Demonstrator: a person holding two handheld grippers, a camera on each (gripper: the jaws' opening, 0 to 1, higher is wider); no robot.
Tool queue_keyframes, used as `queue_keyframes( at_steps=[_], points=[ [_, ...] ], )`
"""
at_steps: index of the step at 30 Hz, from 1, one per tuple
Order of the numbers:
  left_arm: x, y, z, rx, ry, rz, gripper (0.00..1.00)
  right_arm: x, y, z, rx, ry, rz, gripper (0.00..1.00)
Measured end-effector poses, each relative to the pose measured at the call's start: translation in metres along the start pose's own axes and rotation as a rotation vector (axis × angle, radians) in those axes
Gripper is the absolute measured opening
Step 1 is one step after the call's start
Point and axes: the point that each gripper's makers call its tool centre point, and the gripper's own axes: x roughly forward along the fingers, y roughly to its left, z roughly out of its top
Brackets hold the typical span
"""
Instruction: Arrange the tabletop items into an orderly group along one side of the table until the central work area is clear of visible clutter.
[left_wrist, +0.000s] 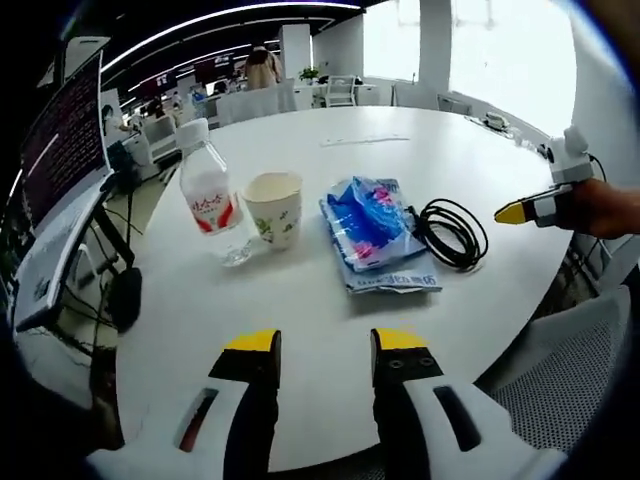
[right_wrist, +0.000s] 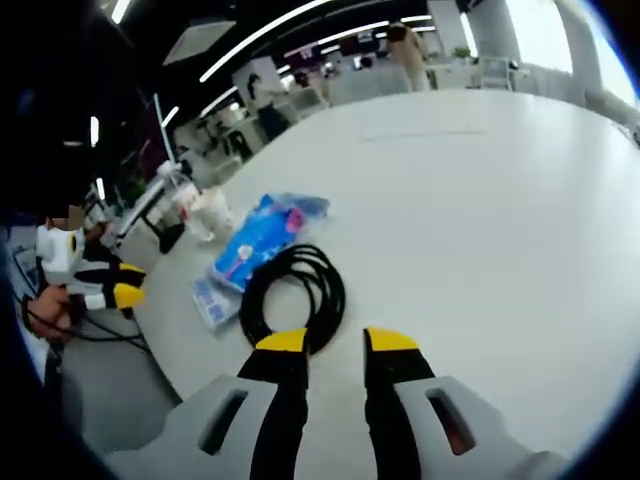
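Left tongs: my left tongs (left_wrist: 325, 345) hung over the near edge of the white tabletop (left_wrist: 400, 170), tips spread and holding nothing.
Right tongs: my right tongs (right_wrist: 337, 342) hung spread and empty over the tabletop, with the coiled black cable (right_wrist: 293, 292) just beyond their left tip.
Water bottle: the water bottle (left_wrist: 210, 195) stood upright ahead and to the left of my left tongs, white cap on, red label.
Paper cup: the paper cup (left_wrist: 274, 208) stood upright just beside the bottle, on its right.
Blue packet: the blue packet (left_wrist: 375, 232) lay flat ahead of my left tongs, right of the cup; from my right tongs it lay beyond the cable, to the left.
Cable again: in the left gripper view the cable lay against the packet's right edge.
Other tongs in view: my right tongs showed at the right edge of the left gripper view; my left tongs showed at the left of the right gripper view.
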Motion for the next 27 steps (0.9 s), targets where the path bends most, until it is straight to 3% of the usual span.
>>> queue_keyframes(
  at_steps=[1, 11, 18, 27],
  points=[
    [0.003, -0.007, 0.004, 0.025, 0.003, -0.043, 0.35, 0.001, 0.001, 0.001, 0.003, -0.002, 0.003, 0.19],
    [0.022, -0.023, 0.024, 0.090, 0.015, -0.107, 0.33, 0.015, 0.001, 0.000, 0.043, -0.005, 0.021, 0.18],
    [0.040, -0.048, 0.038, 0.025, 0.005, -0.159, 0.33, 0.017, -0.007, -0.006, 0.135, -0.014, 0.021, 0.17],
    [0.062, -0.086, 0.044, -0.004, 0.031, -0.236, 0.30, 0.026, -0.005, -0.007, 0.179, -0.004, 0.045, 0.16]
  ],
)
